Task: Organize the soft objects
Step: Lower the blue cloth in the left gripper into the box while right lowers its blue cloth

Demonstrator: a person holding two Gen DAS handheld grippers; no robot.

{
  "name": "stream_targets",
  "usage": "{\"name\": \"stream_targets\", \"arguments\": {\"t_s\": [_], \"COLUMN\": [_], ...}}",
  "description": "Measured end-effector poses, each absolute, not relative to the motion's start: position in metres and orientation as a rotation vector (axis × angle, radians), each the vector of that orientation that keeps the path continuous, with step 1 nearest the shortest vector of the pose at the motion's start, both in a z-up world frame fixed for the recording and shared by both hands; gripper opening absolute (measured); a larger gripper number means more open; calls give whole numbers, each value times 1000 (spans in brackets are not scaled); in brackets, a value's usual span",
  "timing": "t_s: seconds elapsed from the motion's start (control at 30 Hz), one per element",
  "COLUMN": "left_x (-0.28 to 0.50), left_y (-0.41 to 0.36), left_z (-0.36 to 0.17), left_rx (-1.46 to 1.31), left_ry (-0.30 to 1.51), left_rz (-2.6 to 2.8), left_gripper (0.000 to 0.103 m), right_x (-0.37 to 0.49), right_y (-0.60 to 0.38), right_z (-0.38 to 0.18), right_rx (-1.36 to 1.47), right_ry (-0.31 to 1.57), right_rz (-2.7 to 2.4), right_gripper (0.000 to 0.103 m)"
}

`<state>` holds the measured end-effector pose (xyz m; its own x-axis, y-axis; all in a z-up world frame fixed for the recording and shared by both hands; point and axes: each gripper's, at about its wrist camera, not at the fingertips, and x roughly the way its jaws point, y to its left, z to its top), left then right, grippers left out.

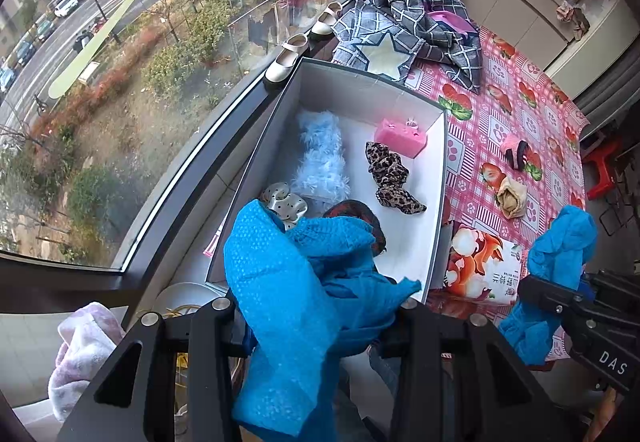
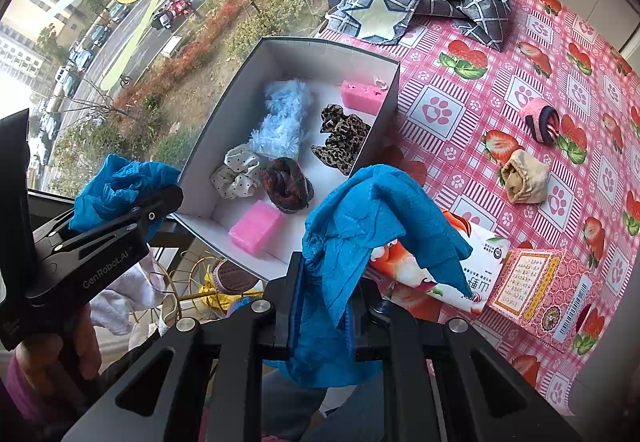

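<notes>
Both tools are wrapped in crumpled blue cloth that hides their fingertips. The left tool (image 1: pixel 316 306) is clamped on a blue cloth (image 1: pixel 288 282); the right tool (image 2: pixel 324 306) pinches another blue cloth (image 2: pixel 360 226). "GenRobot.AI" reads on the left tool's body in the right view; "DAS" on the right tool's in the left view. At 12 o'clock the open box (image 2: pixel 384 98) holds scrunchies, a fluffy blue piece (image 2: pixel 282 118) and pink blocks; the near pink block (image 2: pixel 256 226) shows only in the right view. On the worktop (image 2: pixel 500 82) at 3 o'clock lies a beige roll (image 2: pixel 524 178).
</notes>
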<state>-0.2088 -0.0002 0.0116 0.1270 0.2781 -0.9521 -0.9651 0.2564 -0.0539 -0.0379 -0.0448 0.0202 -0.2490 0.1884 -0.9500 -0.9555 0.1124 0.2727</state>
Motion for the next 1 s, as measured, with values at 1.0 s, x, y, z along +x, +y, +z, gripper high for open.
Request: {"name": "stream_targets", "arguments": {"t_s": [1.0], "left_x": [-203], "left_y": [24], "left_z": [-28], "left_rx": [-921], "left_ry": [1144], "left_rz": [1090], "left_gripper": [45], "right_x": [-58], "right_y": [15], "right_z": [4], "right_rx": [-912], "right_ry": [1312], "right_rz": [1403], "right_gripper": [18]}}
